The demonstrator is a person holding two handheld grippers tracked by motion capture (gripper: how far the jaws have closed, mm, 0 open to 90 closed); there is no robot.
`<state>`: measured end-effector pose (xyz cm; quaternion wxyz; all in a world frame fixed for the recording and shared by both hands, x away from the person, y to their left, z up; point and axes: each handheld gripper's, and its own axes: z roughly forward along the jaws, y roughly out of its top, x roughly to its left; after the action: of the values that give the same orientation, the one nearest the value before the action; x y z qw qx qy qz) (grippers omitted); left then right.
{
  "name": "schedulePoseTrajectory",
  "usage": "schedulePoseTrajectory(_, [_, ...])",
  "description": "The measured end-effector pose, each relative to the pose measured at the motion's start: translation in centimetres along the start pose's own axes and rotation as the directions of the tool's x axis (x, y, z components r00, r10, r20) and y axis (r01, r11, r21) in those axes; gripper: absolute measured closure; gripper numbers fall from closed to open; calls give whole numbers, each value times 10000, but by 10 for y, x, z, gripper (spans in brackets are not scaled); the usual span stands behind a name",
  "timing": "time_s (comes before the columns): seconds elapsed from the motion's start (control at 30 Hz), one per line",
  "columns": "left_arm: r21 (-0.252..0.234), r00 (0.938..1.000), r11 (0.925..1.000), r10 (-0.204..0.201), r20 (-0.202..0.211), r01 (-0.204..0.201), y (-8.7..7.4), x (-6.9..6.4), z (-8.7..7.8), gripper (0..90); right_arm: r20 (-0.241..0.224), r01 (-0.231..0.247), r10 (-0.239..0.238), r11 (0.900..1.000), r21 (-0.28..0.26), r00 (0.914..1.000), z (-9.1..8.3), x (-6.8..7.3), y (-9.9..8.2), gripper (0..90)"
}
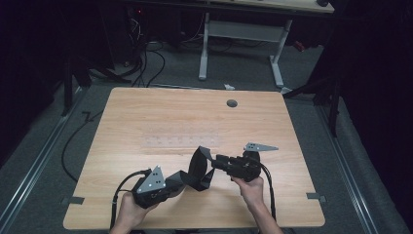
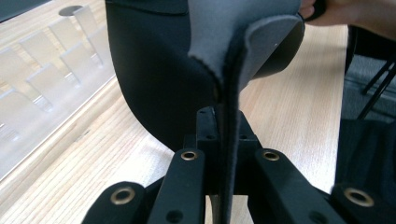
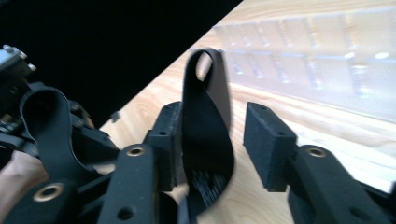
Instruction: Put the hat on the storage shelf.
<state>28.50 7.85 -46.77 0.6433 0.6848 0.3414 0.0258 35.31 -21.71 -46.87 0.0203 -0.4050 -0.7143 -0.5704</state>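
Note:
A wide black strap (image 1: 200, 168) with a grey inner face loops between my two grippers above the near middle of the wooden table (image 1: 146, 107). My left gripper (image 1: 178, 181) is shut on one end of it. In the left gripper view the pads (image 2: 205, 122) pinch the strap's (image 2: 224, 56) folded edge, and the band curls up and away. My right gripper (image 1: 215, 163) stands open around the other end. In the right gripper view the strap (image 3: 205, 116) leans on the left pad (image 3: 164, 135), and a gap separates it from the right pad (image 3: 267, 140).
A clear plastic tray (image 1: 182, 142) with several compartments lies flat at the table's middle, just beyond the grippers. A round cable hole (image 1: 232, 103) sits near the far edge. Behind the table, on the grey floor, are another desk's white legs (image 1: 276, 63) and cables (image 1: 151, 58).

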Motion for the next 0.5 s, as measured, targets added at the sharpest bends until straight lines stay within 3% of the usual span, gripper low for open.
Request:
schedulePoseTrajectory(0.07, [-147, 9998, 9998, -167, -52, 166, 2, 2, -2, 865, 245, 97, -92, 9998, -182, 9997, -6, -1, -3, 525])
schedulePoseTrajectory(0.13, [-306, 9991, 9986, -432, -47, 430, 5, 4, -3, 864, 786, 394, -379, 9991, -177, 9962, -11, -3, -7, 511])
schedulePoseTrajectory(0.3, [-607, 9967, 9949, -810, -35, 806, 11, 7, -6, 864, 2271, 834, -887, 9960, 328, 9698, -17, -13, -23, 458])
schedulePoseTrajectory(0.37, [-709, 9956, 9931, -938, -72, 930, 13, 8, -7, 864, 2963, 1082, -1222, 9921, 632, 9472, -17, -17, -30, 450])
schedulePoseTrajectory(0.4, [-834, 9943, 9910, -1063, -97, 1051, 15, 10, -8, 864, 3585, 1132, -1378, 9896, 888, 9233, -17, -22, -36, 449])
schedulePoseTrajectory(0.43, [-834, 9943, 9910, -1063, -97, 1051, 15, 10, -8, 864, 3585, 1132, -1378, 9896, 888, 9233, -17, -22, -36, 449])
schedulePoseTrajectory(0.47, [-889, 9940, 9902, -1086, -104, 1072, 16, 11, -9, 864, 3911, 1139, -1451, 9882, 1020, 9088, -17, -24, -38, 448])
schedulePoseTrajectory(0.5, [-957, 9934, 9890, -1145, -103, 1130, 17, 12, -10, 864, 4553, 1255, -1736, 9830, 1341, 8733, -16, -28, -43, 440])
